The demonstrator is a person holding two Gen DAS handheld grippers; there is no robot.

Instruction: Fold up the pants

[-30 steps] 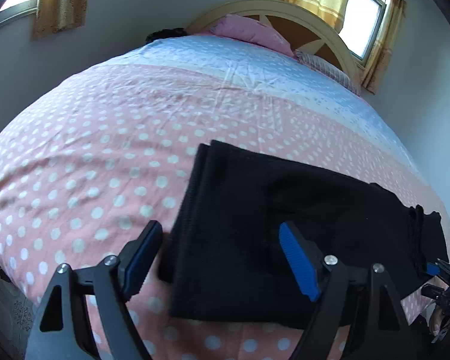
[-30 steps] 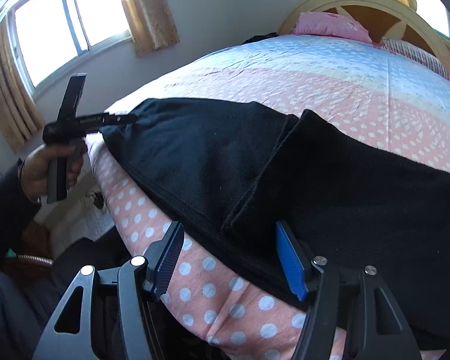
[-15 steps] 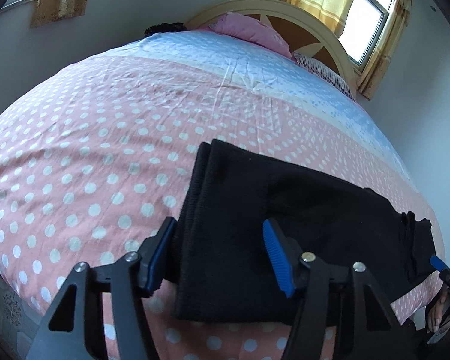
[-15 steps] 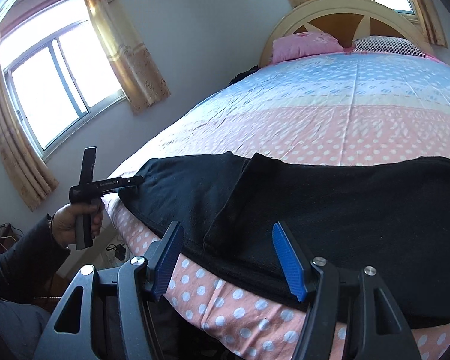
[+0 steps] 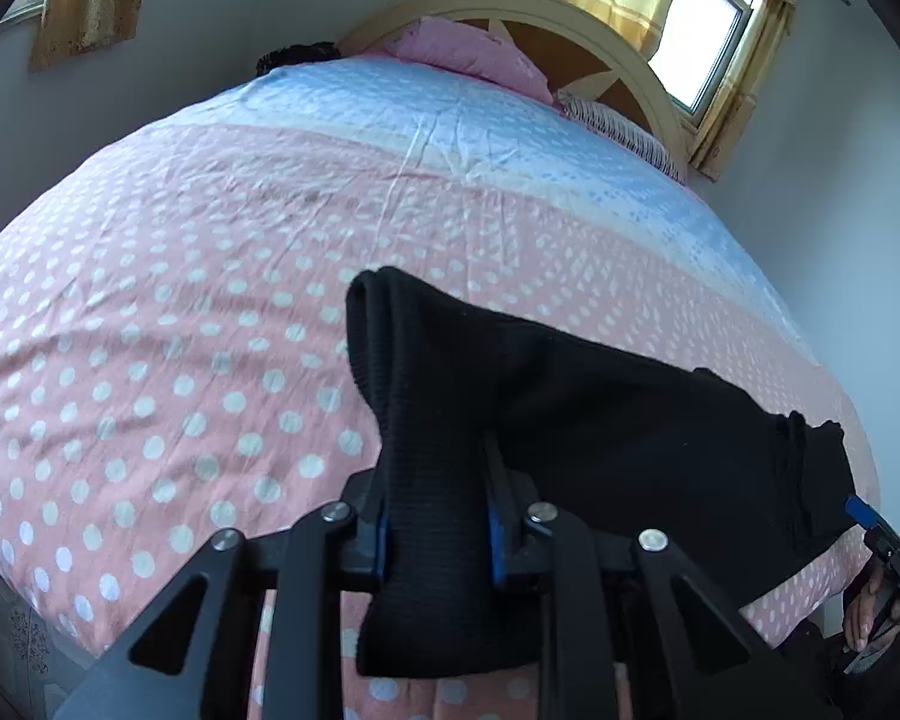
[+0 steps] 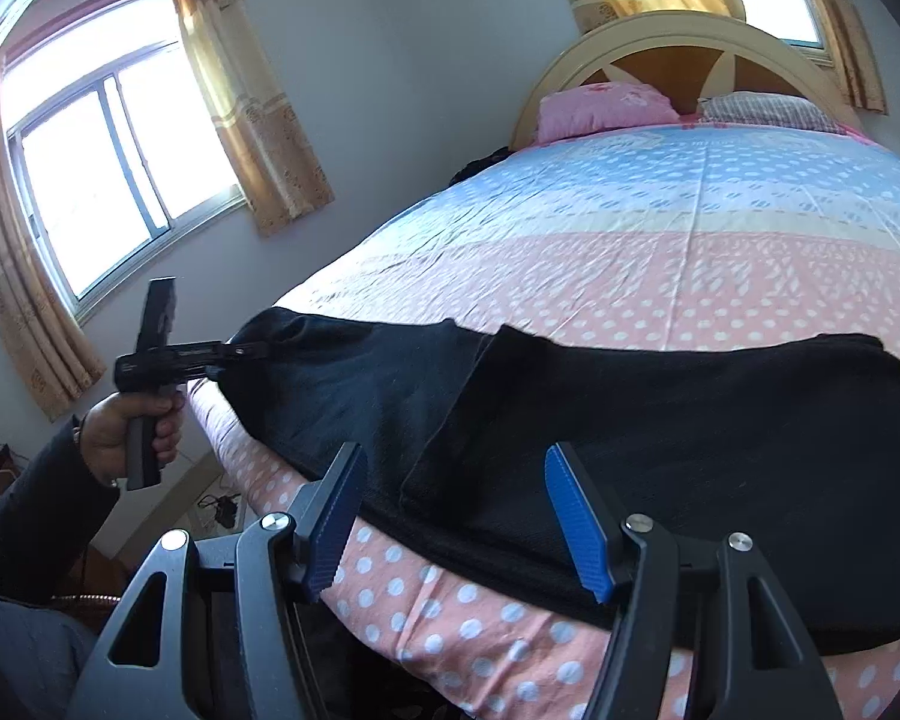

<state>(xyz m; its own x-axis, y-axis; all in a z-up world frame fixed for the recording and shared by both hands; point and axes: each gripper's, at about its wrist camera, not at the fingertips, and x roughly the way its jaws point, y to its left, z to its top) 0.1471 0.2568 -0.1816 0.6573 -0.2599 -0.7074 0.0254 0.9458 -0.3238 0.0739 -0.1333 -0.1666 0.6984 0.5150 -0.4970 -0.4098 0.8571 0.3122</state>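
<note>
Black pants [image 5: 600,420] lie along the near edge of the bed, one part folded over another. My left gripper [image 5: 435,534] is shut on their left end, with black cloth bunched between the blue pads. In the right wrist view the pants [image 6: 660,420] stretch across the bed edge, and the left gripper [image 6: 234,354] grips their far left end. My right gripper [image 6: 456,516] is open and empty, just short of the pants' near edge by the overlap. It shows at the far right of the left wrist view [image 5: 870,519].
The bed has a pink polka-dot cover [image 5: 150,330] turning blue toward the headboard [image 6: 678,42]. A pink pillow [image 6: 606,108] and a striped pillow [image 6: 762,105] lie at the head. Windows with yellow curtains [image 6: 252,108] are on the walls. The floor and cables [image 6: 219,504] are below left.
My left gripper moved onto the pants' left end and closed on it, bunching the cloth. My right gripper drew back from the pants and stayed open.
</note>
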